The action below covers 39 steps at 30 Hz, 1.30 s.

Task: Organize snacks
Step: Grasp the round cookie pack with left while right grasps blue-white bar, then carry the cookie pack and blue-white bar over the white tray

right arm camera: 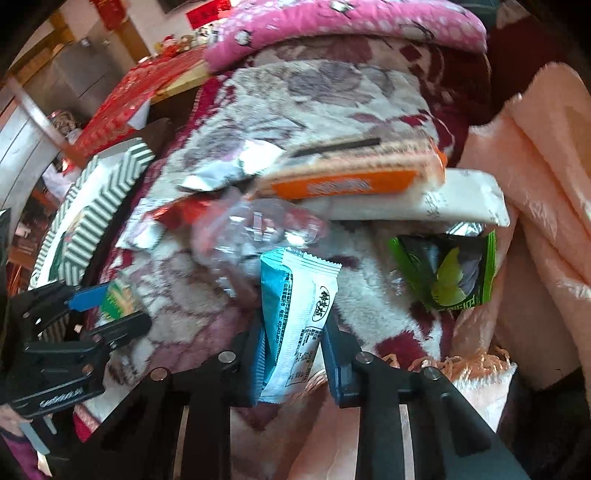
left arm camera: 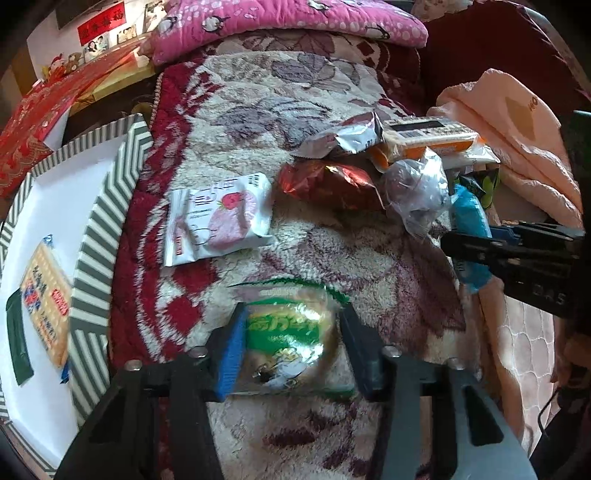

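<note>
My left gripper (left arm camera: 291,347) is shut on a green round snack pack (left arm camera: 288,332) just above the floral blanket; it also shows in the right wrist view (right arm camera: 110,310). My right gripper (right arm camera: 291,343) is shut on a teal-and-white sachet (right arm camera: 295,314), seen in the left wrist view as a blue pack (left arm camera: 471,221). A striped tray (left arm camera: 103,236) at the left holds a yellow cracker pack (left arm camera: 46,302). A pink strawberry pack (left arm camera: 218,218) lies on the blanket. A pile at the right holds a red foil bag (left arm camera: 332,181), an orange box (right arm camera: 343,181) and a green-black pack (right arm camera: 450,273).
A clear plastic wrapper (left arm camera: 417,188) and a silver foil pack (left arm camera: 343,136) lie in the pile. A white flat pack (right arm camera: 424,199) sits under the orange box. A pink pillow (left arm camera: 288,22) lies at the back, a peach blanket (left arm camera: 517,136) at the right.
</note>
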Each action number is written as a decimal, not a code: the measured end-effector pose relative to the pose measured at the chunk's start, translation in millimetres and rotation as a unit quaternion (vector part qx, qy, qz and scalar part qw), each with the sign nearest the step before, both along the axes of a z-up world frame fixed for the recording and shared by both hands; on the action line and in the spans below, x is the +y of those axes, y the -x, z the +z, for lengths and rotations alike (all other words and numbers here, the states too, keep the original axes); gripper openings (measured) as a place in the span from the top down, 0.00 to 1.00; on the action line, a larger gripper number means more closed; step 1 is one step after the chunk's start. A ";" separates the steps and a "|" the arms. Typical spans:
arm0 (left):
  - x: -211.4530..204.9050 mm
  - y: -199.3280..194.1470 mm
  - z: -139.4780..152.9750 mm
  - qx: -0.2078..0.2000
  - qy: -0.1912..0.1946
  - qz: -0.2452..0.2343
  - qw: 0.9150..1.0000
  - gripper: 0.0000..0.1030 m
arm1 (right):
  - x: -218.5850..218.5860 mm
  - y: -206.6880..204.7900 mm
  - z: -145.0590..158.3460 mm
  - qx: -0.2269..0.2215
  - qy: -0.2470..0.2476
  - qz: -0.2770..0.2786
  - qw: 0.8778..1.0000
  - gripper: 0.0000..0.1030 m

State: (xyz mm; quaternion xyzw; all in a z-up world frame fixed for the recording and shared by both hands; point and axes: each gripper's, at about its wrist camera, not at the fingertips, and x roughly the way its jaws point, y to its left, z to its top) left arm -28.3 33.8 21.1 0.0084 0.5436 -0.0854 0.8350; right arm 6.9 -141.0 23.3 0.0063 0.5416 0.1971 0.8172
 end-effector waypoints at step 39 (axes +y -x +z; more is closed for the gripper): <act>113.0 30.3 73.0 -0.080 -0.015 0.117 0.990 0.54 | 146.4 26.2 62.9 -0.069 0.026 0.170 0.983 0.72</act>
